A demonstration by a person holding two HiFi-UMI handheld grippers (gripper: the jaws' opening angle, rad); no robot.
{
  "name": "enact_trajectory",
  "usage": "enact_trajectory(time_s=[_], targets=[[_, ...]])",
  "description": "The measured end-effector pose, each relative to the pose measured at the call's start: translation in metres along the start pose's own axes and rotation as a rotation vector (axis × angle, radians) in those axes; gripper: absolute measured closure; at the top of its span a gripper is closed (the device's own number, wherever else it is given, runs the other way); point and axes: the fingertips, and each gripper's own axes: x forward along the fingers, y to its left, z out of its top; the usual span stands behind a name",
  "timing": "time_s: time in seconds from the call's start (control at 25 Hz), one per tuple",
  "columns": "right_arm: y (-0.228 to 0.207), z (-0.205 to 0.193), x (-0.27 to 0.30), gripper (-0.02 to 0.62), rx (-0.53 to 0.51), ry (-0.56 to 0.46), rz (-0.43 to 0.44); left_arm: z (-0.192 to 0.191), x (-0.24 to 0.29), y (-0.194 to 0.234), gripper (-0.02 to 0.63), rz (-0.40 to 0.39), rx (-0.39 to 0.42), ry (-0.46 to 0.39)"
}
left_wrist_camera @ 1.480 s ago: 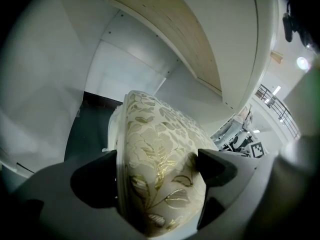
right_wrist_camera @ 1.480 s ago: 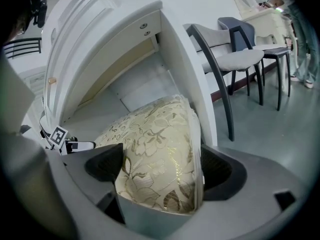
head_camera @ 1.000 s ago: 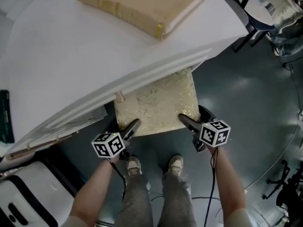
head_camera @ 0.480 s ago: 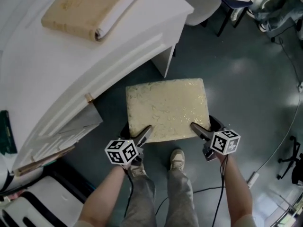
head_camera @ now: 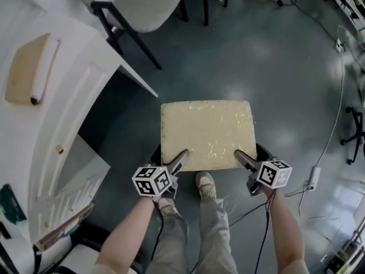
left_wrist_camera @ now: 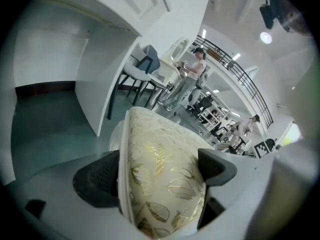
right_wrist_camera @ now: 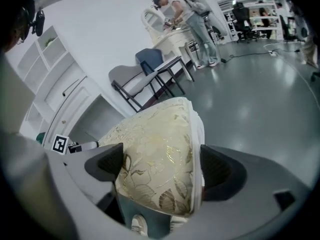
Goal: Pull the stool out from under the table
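Stool (head_camera: 206,131) cushion is cream with gold leaves; we clamp its near edge between fingers of left gripper (left_wrist_camera: 160,173) and right gripper (right_wrist_camera: 162,169)

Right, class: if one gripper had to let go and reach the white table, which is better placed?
Left, probably. The left gripper clamps the stool at its near corner on the table side; the right gripper clamps the corner away from it, with the stool between.

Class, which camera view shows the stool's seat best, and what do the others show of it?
The head view: the whole cream seat of the stool shows from above. The left and right gripper views each show only one near corner, close up.
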Motion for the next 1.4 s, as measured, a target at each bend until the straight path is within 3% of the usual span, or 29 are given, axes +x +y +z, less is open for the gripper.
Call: enact_trajectory(time_s=[0.32, 0.6, 0.84, 1.4], targets=[[-0.083, -0.052, -0.118, 0.106, 0.194, -0.153, -0.174, -0.05, 0.054, -0.11, 0.121, -0.158, 0.157, 0.159], [-0.11, -0.125, -0.191, 0.106, 0.344, -0.26, -0.29, -0.103, 0.066, -0.171, 0.121, -0.284, 0.29, 0.291], [-0.102, -0.155, -0.202, 0.106, 0.385, -0.289, -0.313, -0.121, 0.056, -0.173, 0.121, -0.302, 0.338, 0.366], [-0.095, -0.176, -0.204, 0.106, 0.393, -0.28, -0.302, -0.135, 0.043, -0.167, 0.121, -0.305, 0.356, 0.381]])
